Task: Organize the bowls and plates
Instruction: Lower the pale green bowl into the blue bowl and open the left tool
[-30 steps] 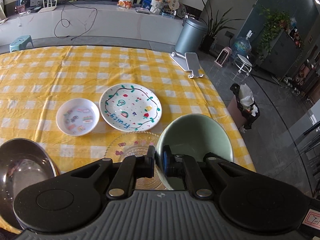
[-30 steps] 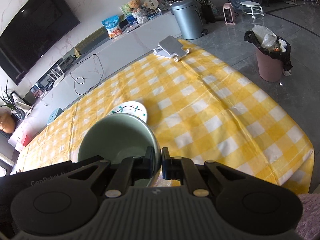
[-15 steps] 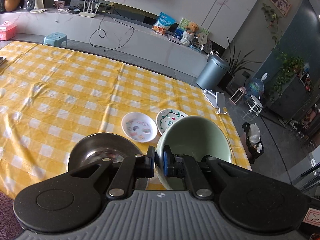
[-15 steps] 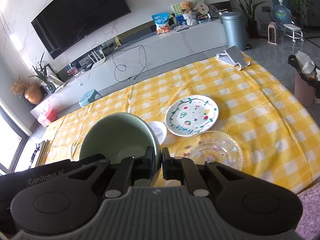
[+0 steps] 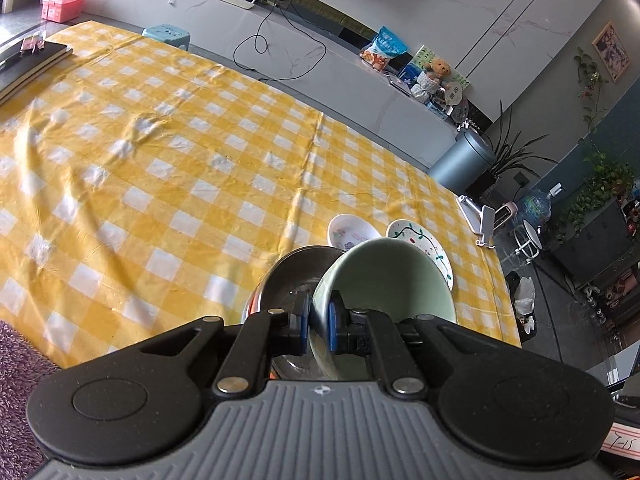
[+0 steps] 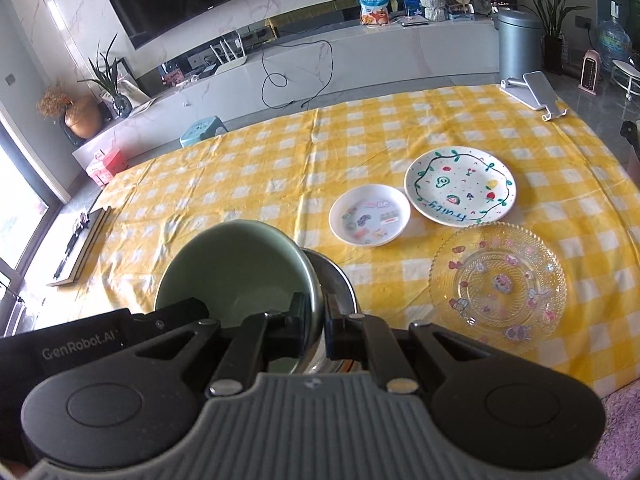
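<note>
Both grippers hold one pale green bowl (image 5: 386, 280) by opposite sides of its rim. My left gripper (image 5: 319, 326) is shut on its left rim; my right gripper (image 6: 319, 326) is shut on its right rim (image 6: 236, 264). The bowl is tilted and sits over a steel bowl (image 5: 288, 276), also seen in the right wrist view (image 6: 334, 280). On the yellow checked tablecloth (image 6: 280, 168) lie a small white dish (image 6: 370, 220), a white "Fruity" plate (image 6: 460, 190) and a clear glass plate (image 6: 498, 280).
A grey phone stand (image 6: 530, 94) stands at the table's far right corner. Dark notebooks (image 5: 28, 60) lie at the far left edge. A purple rug (image 5: 16, 376) lies below the near table edge. A trash bin (image 5: 522, 300) stands on the floor to the right.
Both grippers have carried the green bowl to the left, from beside the glass plate to over the steel bowl. The plates have stayed in place.
</note>
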